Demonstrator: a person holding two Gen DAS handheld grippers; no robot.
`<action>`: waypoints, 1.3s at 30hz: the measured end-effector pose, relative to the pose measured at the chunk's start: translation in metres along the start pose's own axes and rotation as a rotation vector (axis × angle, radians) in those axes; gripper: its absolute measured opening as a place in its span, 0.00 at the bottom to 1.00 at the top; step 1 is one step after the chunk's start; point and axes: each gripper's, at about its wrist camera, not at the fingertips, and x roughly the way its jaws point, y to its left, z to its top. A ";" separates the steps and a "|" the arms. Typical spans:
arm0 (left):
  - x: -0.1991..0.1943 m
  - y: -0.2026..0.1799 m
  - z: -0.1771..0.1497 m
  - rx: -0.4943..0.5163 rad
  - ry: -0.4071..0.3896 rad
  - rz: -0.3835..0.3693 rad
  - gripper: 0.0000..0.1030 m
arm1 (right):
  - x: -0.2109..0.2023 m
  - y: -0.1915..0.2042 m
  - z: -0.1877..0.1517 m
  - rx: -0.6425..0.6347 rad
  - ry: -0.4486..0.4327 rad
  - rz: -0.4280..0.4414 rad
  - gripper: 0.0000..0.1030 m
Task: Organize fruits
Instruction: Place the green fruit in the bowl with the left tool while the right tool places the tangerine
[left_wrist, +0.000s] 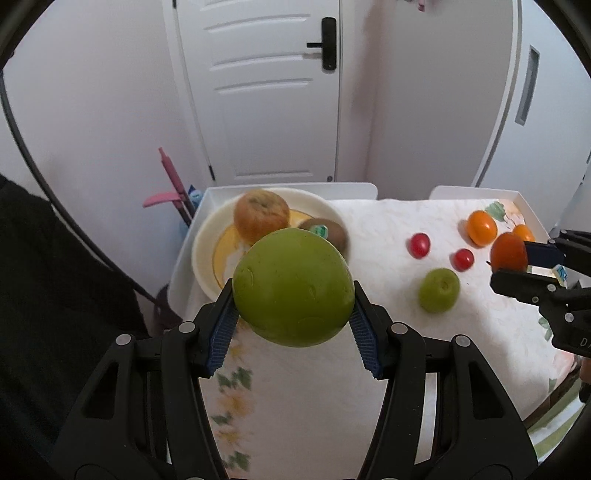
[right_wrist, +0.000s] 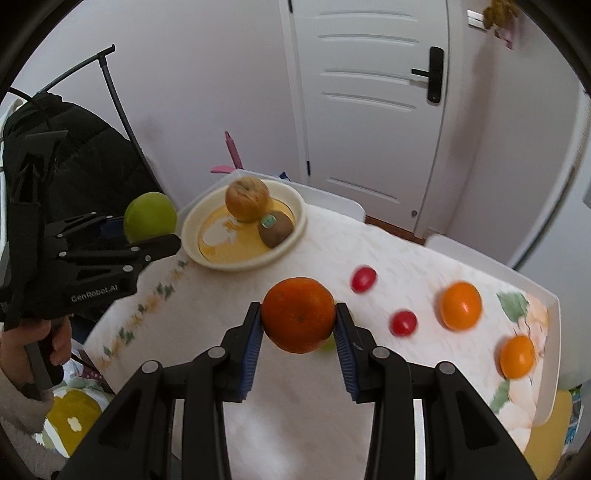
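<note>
My left gripper (left_wrist: 293, 314) is shut on a big green apple (left_wrist: 293, 288) and holds it above the table, just short of the cream bowl (left_wrist: 201, 254). The bowl holds a reddish-yellow apple (left_wrist: 260, 219) and a kiwi (left_wrist: 328, 230) with a sticker. My right gripper (right_wrist: 299, 332) is shut on a deep orange tangerine (right_wrist: 299, 314), raised over the table. The left gripper and green apple also show in the right wrist view (right_wrist: 149, 216), left of the bowl (right_wrist: 295, 229). Loose on the cloth lie a small green fruit (left_wrist: 439, 290), two cherry tomatoes (left_wrist: 419, 245) (left_wrist: 463, 258) and two oranges (right_wrist: 461, 304) (right_wrist: 517, 356).
The table has a floral cloth (right_wrist: 288, 424) and white raised tray edges (right_wrist: 546, 332). A white door (left_wrist: 273, 92) and walls stand behind. A dark jacket (right_wrist: 81, 155) on a rack and a pink tool (left_wrist: 171, 184) stand at the left beyond the table.
</note>
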 end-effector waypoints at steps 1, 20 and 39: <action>0.001 0.004 0.002 0.000 -0.002 -0.003 0.59 | 0.004 0.004 0.007 -0.003 0.001 0.004 0.34; 0.096 0.073 0.024 0.007 0.072 0.014 0.59 | 0.100 0.031 0.055 -0.037 0.087 0.052 0.34; 0.131 0.097 0.027 -0.017 0.063 -0.058 1.00 | 0.145 0.041 0.059 -0.049 0.162 0.079 0.34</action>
